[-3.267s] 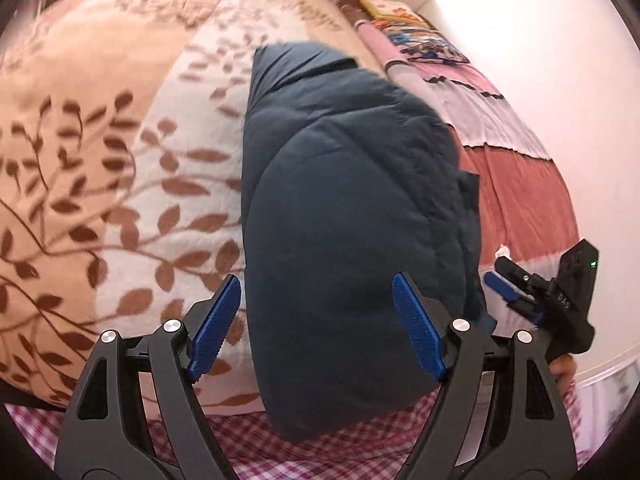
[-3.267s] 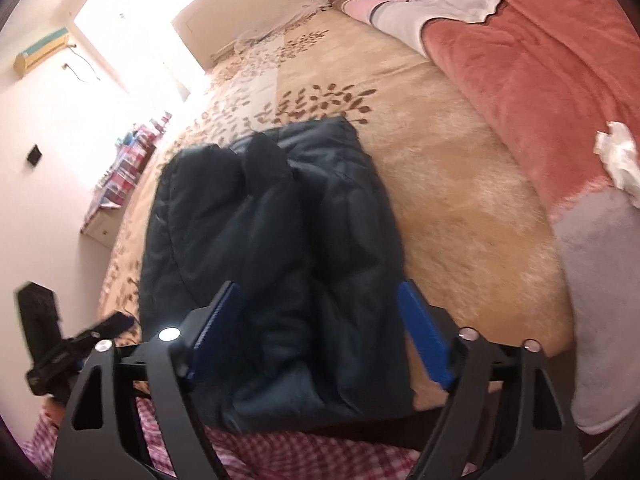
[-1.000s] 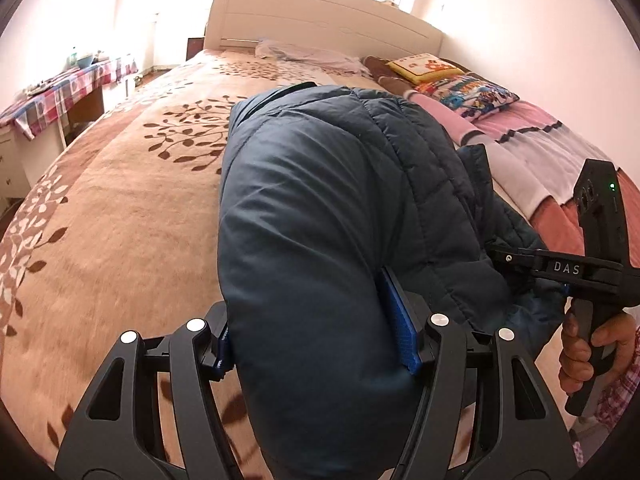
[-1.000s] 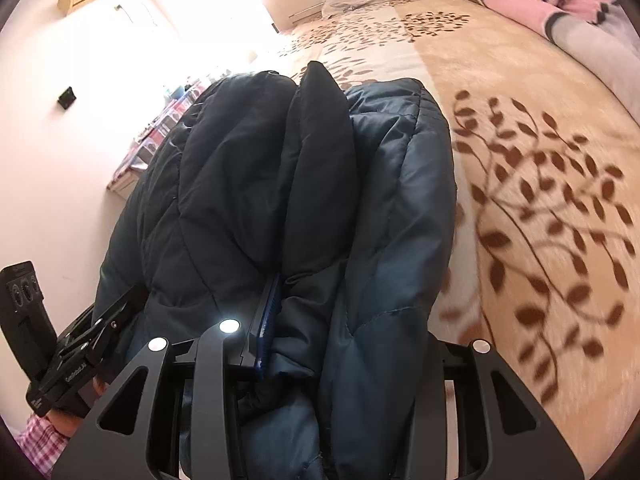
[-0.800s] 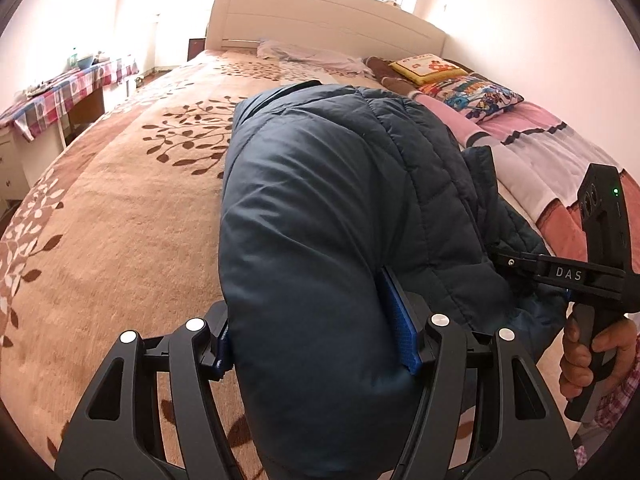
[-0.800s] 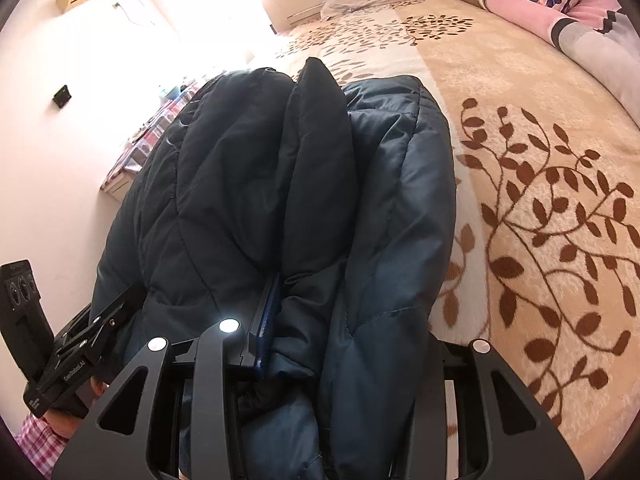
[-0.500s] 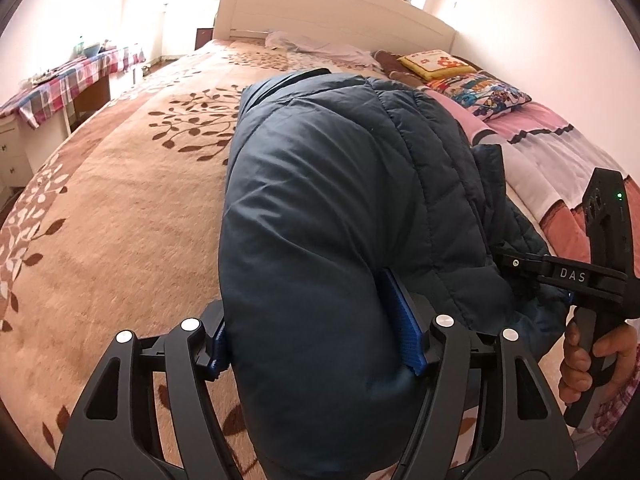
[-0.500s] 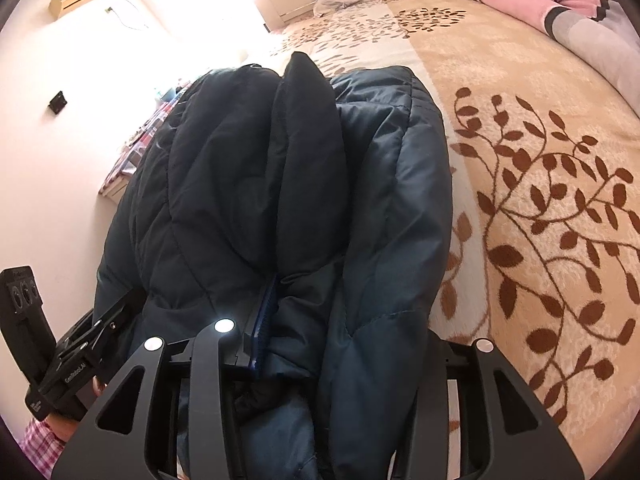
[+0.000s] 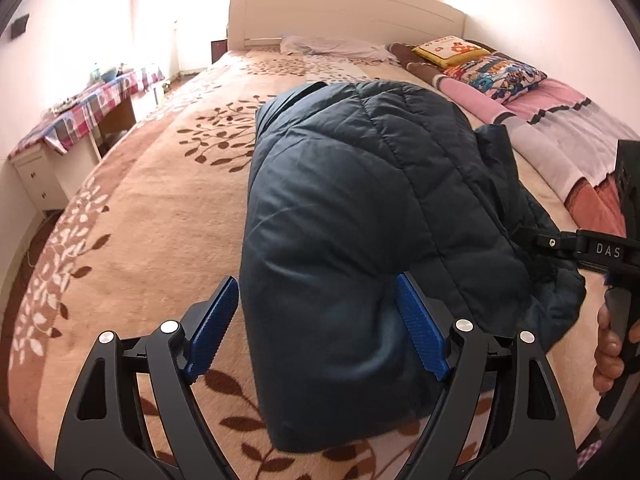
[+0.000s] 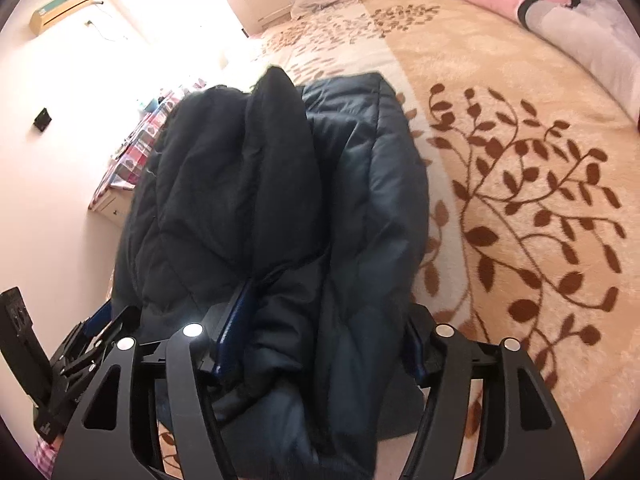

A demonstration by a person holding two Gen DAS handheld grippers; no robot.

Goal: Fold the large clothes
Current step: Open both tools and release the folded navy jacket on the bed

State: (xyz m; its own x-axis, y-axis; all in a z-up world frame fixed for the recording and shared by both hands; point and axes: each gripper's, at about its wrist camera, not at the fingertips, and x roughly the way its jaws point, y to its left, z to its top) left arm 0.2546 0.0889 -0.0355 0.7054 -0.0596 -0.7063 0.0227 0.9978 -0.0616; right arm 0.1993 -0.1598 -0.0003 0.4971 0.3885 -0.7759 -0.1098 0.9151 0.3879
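A dark blue puffer jacket [image 9: 360, 208] lies folded in a thick bundle on the leaf-patterned bed cover [image 9: 152, 208]. My left gripper [image 9: 320, 332] is open, its blue pads [image 9: 212, 324] standing on both sides of the bundle's near left corner without pressing it. My right gripper [image 10: 320, 336] is shut on the jacket [image 10: 280, 184] at the near right edge, with fabric bunched between its jaws. The right gripper also shows in the left wrist view [image 9: 560, 244], at the jacket's right side. The left gripper shows in the right wrist view [image 10: 92, 332], low at the left.
A white headboard [image 9: 340, 12] and pillows [image 9: 492, 68] are at the far end. A pink and grey quilt [image 9: 568, 132] lies along the right side. A small table with a checked cloth [image 9: 88, 112] stands left of the bed.
My left gripper has opened and let go of the jacket's left corner. The bundle has settled lower onto the bed. My right gripper keeps its hold.
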